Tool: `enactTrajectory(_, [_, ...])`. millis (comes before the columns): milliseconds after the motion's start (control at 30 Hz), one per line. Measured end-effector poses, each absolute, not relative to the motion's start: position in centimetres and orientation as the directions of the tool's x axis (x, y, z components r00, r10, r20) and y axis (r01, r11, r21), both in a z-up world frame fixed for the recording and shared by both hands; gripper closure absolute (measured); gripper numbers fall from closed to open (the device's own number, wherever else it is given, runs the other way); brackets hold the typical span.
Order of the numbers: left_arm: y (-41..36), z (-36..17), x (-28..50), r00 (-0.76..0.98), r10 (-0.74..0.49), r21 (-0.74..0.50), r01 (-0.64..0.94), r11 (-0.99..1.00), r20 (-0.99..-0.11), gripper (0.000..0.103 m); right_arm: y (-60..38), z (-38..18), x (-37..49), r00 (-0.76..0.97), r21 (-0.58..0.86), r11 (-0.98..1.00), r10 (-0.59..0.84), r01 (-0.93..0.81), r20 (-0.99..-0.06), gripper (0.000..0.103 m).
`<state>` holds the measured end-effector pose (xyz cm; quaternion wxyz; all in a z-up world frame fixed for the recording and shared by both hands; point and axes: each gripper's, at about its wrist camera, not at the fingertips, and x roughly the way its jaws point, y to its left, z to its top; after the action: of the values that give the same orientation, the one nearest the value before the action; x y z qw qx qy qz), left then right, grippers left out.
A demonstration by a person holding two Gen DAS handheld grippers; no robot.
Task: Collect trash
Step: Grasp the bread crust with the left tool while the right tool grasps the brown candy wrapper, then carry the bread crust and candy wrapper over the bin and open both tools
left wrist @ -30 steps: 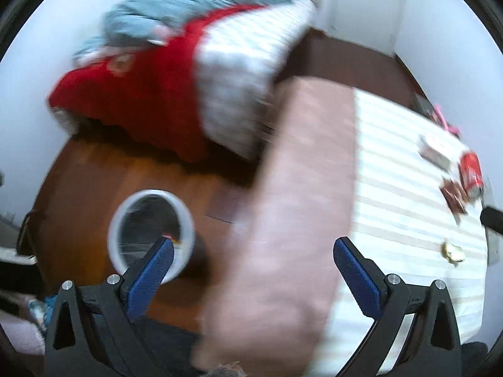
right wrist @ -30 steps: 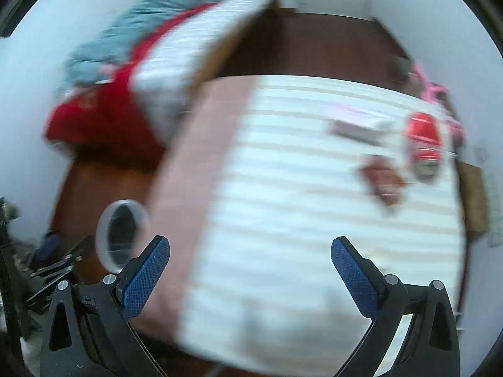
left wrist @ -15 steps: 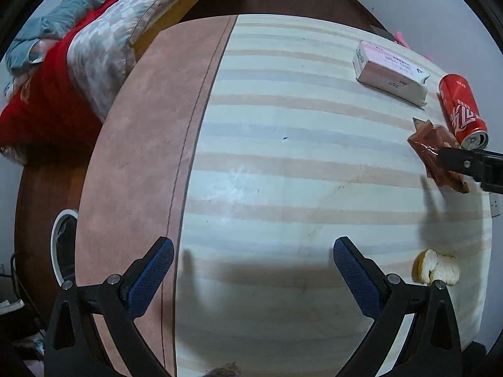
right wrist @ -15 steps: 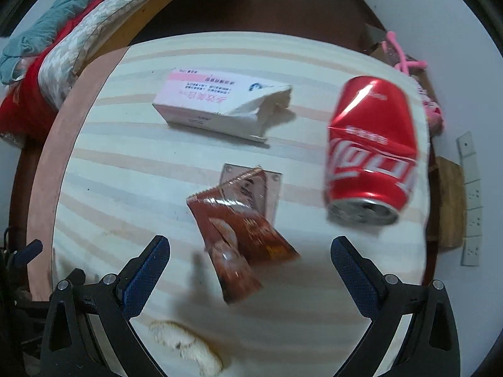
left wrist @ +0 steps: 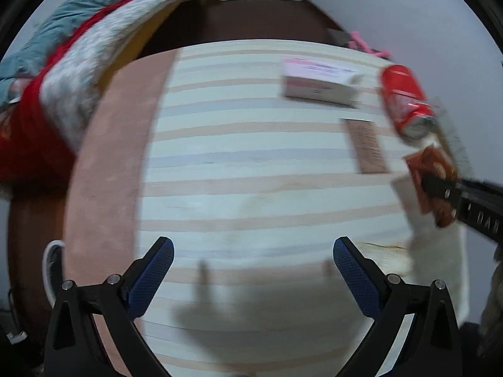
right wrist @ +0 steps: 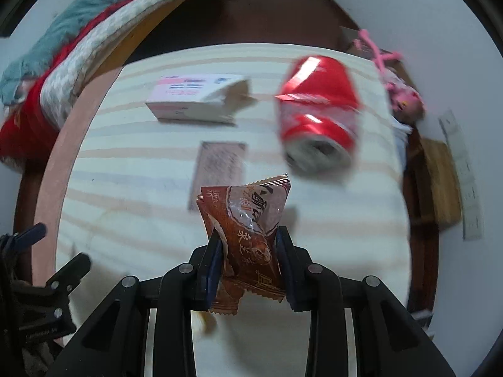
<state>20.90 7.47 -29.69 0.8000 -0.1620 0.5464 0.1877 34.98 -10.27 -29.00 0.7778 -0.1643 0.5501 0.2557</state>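
With the right tongs (right wrist: 248, 248) having just been closing, we now pinch the brown snack wrapper (right wrist: 248, 235) across its lower half, its crimped top edge standing above the pads and clear of the bench (right wrist: 141, 172). We judge the wrapper light, thin and crinkly, likely slick, so a hold across the flat middle suits it better than one at a corner, where it could slide out. The left tongs (left wrist: 253, 267) are spread wide with nothing between them, over bare striped cloth.

Further off lie a flat brownish card (right wrist: 220, 166), then a white and pink carton (right wrist: 198, 103) with an open flap, and a red drink can (right wrist: 317, 116) on its side. We expect the can to be stiff but prone to rolling, best taken across its body; the carton is light and crushable.

The right view alone shows the pads pressing the wrapper; the left view alone shows a white rim (left wrist: 48, 270), perhaps a bin, on the floor below the bench's left edge. Beyond is a bed (right wrist: 78, 40) with red and teal bedding.
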Motion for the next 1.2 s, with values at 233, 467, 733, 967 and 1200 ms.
enactTrajectory(233, [2.0, -31.6, 23.8, 0.339, -0.005, -0.126, -0.337, 0.933, -0.941, 0.01, -17.9, -29.5, 32.0, 0.263, 0.064, 0.89, 0.201, -0.451, -0.944, 0.069])
enactTrajectory(467, [-1.1, -32.7, 25.1, 0.318, 0.044, -0.054, -0.295, 0.954, -0.947, 0.074, -20.8, -30.5, 30.8, 0.245, 0.121, 0.92, 0.224, -0.373, -0.943, 0.069])
enactTrajectory(733, [-1.1, -30.4, 24.8, 0.364, 0.13, 0.005, -0.323, 0.946, -0.923, 0.099, -20.8, -30.6, 30.1, 0.249, 0.136, 0.917, 0.241, -0.376, -0.938, 0.07])
enactTrajectory(967, [1.5, -26.1, 21.1, 0.439, 0.192, 0.01, -0.384, 0.923, -0.878, 0.099, -20.0, -28.4, 28.6, 0.268, 0.161, 0.903, 0.282, -0.399, -0.921, 0.07])
enactTrajectory(1200, [5.4, -20.3, 15.5, 0.491, 0.262, 0.007, -0.462, 0.887, -0.831, 0.099, -16.6, -23.7, 25.3, 0.293, 0.207, 0.856, 0.375, -0.474, -0.88, 0.07])
